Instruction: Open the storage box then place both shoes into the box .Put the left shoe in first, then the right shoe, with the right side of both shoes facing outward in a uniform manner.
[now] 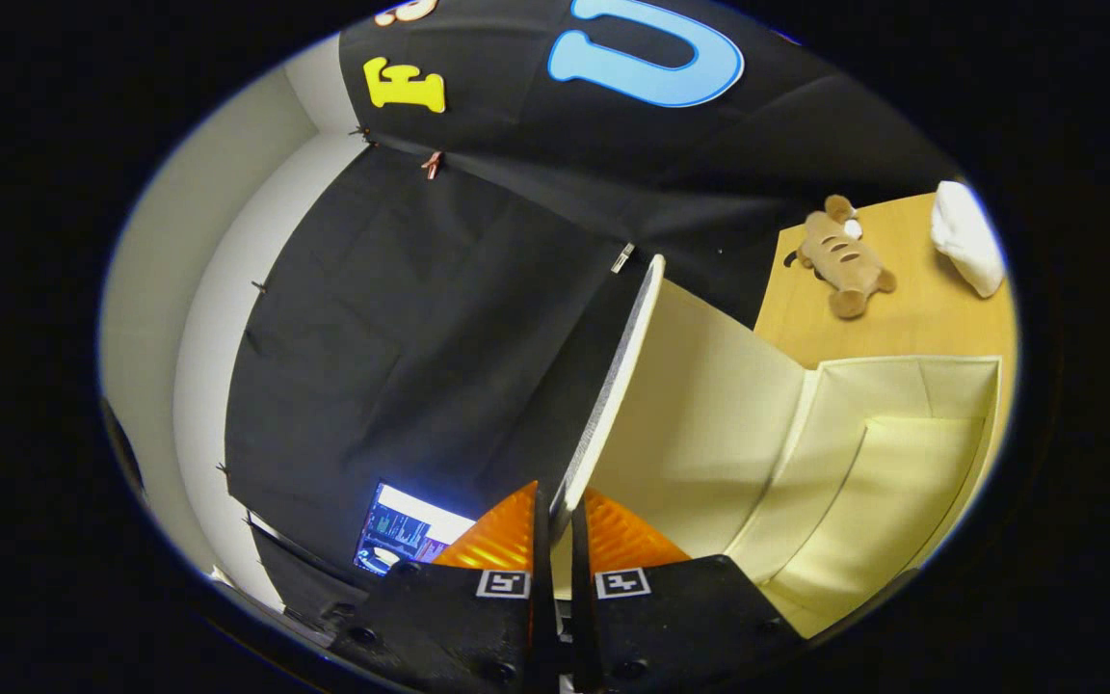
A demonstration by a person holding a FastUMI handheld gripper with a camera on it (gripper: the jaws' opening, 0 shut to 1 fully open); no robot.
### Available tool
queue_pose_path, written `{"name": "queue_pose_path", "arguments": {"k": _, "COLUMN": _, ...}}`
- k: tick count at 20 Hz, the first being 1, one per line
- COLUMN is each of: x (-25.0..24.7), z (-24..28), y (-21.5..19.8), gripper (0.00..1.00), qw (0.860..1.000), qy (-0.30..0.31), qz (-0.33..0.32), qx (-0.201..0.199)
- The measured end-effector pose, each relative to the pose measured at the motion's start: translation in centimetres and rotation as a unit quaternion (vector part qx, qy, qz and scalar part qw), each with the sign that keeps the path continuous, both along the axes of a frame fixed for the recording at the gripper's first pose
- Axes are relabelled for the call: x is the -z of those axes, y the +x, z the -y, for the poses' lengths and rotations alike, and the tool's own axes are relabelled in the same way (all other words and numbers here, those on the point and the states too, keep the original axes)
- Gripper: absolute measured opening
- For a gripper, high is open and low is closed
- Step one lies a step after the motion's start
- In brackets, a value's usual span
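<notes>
The claw is closed on the lid of the storage box. Both fingers press on the lid's edge, one on each face, with the thin panel running forward from between them. The view is rolled to one side, so the lid appears as a long slanted panel rising away from the fingers.

The lid is raised clear of the box opening. Its outer face is pale with a fine speckled weave; its inner face (the side turned toward the box) is plain cream. The box interior is exposed just beside the fingers and beyond them. The inner walls and floor are cream fabric with visible fold creases, and the rim is trimmed in the same pale material.

The box stands on a light wooden worktop. Beyond the box, two items lie on the worktop, well apart from the claw:

- a brown plush toy with darker stripes on its back, lying flat;
- a white item near the far corner of the worktop (too small to tell whether it is a shoe or a cloth).

The plush toy and the white item are near each other but apart.

On the other side of the lid, black cloth covers the booth wall. A lit screen shows low down, near the fingers.
</notes>
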State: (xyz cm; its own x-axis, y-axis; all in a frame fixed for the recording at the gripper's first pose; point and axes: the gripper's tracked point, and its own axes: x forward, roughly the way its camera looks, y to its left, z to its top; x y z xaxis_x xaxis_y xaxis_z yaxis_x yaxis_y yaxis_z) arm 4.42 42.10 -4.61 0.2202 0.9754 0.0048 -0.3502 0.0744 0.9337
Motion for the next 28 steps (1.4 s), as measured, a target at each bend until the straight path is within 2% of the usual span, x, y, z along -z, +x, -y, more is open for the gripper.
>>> {"name": "queue_pose_path", "arguments": {"k": 1, "x": 0.3, "z": -0.8, "y": 0.1, "gripper": 0.13, "qw": 1.000, "qy": -0.013, "qz": 0.013, "qx": 0.004}}
{"name": "queue_pose_path", "arguments": {"k": 4, "x": 1.2, "z": -2.7, "y": 0.0, "gripper": 0.39, "qw": 0.999, "qy": -0.040, "qz": 0.031, "qx": 0.001}}
{"name": "queue_pose_path", "arguments": {"k": 6, "x": 1.7, "z": -3.3, "y": -0.4, "gripper": 0.68, "qw": 0.998, "qy": -0.051, "qz": 0.026, "qx": -0.008}}
{"name": "queue_pose_path", "arguments": {"k": 8, "x": 2.9, "z": -3.6, "y": -0.9, "gripper": 0.91, "qw": 0.997, "qy": -0.070, "qz": 0.034, "qx": -0.017}}
{"name": "queue_pose_path", "arguments": {"k": 11, "x": 3.9, "z": -3.6, "y": -1.2, "gripper": 0.97, "qw": 0.994, "qy": -0.090, "qz": 0.062, "qx": -0.015}}
{"name": "queue_pose_path", "arguments": {"k": 15, "x": 3.4, "z": -2.2, "y": -1.1, "gripper": 0.97, "qw": 0.991, "qy": -0.104, "qz": 0.090, "qx": 0.008}}
{"name": "queue_pose_path", "arguments": {"k": 20, "x": 2.0, "z": 2.4, "y": -1.0, "gripper": 0.97, "qw": 0.983, "qy": -0.116, "qz": 0.126, "qx": 0.062}}
{"name": "queue_pose_path", "arguments": {"k": 24, "x": 2.8, "z": 9.0, "y": -0.6, "gripper": 0.97, "qw": 0.960, "qy": -0.179, "qz": 0.168, "qx": 0.134}}
{"name": "queue_pose_path", "arguments": {"k": 28, "x": 4.7, "z": 17.5, "y": -0.2, "gripper": 0.97, "qw": 0.923, "qy": -0.260, "qz": 0.191, "qx": 0.209}}
